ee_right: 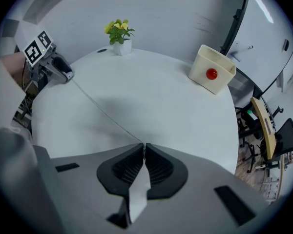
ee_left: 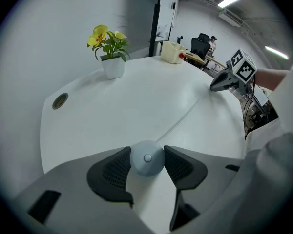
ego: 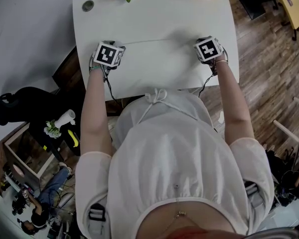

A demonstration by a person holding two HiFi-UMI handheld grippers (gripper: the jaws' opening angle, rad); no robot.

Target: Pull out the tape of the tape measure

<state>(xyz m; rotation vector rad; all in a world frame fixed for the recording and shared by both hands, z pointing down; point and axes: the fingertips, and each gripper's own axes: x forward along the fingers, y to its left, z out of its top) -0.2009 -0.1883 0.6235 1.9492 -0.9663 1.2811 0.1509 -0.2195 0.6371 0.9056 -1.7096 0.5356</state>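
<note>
No words, numbers or brand names can be read anywhere. The only sign-like marks are black-and-white square code patterns on the left cube [ego: 109, 54] and the right cube [ego: 208, 49]; they carry no legible text.

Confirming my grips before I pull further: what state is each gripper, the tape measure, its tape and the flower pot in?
left gripper: shut on the tape measure
right gripper: shut on the tape
tape: pulled out, stretched straight between both grippers
flower pot: upright
</note>
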